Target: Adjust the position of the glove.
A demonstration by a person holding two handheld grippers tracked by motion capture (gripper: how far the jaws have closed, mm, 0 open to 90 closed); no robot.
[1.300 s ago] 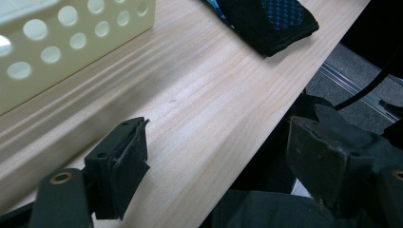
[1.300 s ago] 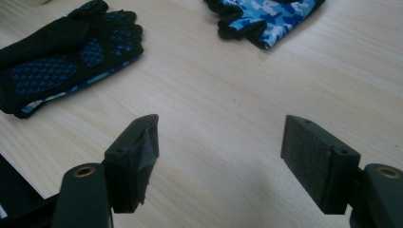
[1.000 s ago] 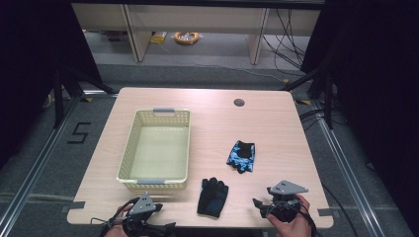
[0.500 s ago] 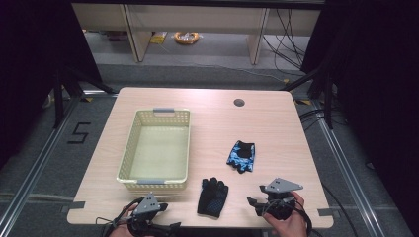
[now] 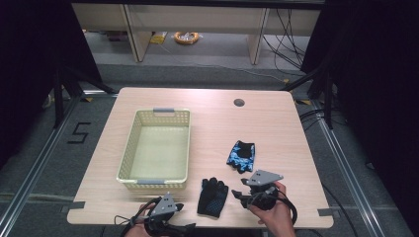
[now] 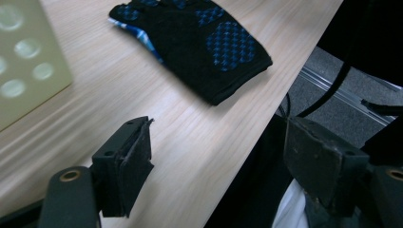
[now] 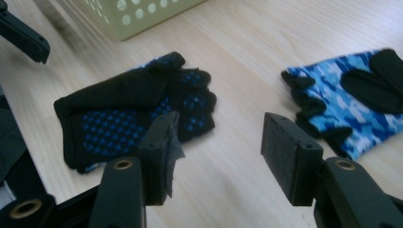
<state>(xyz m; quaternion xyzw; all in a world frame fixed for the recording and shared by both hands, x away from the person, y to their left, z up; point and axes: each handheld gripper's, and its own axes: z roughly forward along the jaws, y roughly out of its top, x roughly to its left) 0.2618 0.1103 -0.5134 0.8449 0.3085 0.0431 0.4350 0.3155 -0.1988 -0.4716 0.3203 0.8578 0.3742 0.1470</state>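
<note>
A black glove with blue grip dots [image 5: 212,196] lies near the table's front edge. A blue camouflage glove [image 5: 242,155] lies just behind it to the right. My left gripper [image 5: 182,217] is at the front edge, left of the black glove [image 6: 199,38], and points at it. Its jaws stand wide and have just closed slightly, with nothing between them [image 6: 218,130]. My right gripper [image 5: 238,190] sits right of the black glove [image 7: 133,114], near the blue glove [image 7: 351,99]. Its jaws [image 7: 219,121] have just been closing but stay open over bare wood.
A pale yellow plastic basket [image 5: 153,180] stands on the left half of the wooden table [image 5: 276,123], and its corner shows close by [image 6: 28,57] [image 7: 138,14]. A round cable hole [image 5: 239,102] is at the back. The table edge drops off beside the left gripper.
My right gripper has moved left and a little away from the front edge, toward the black glove, and its jaws have narrowed. My left gripper has slid right along the front edge.
</note>
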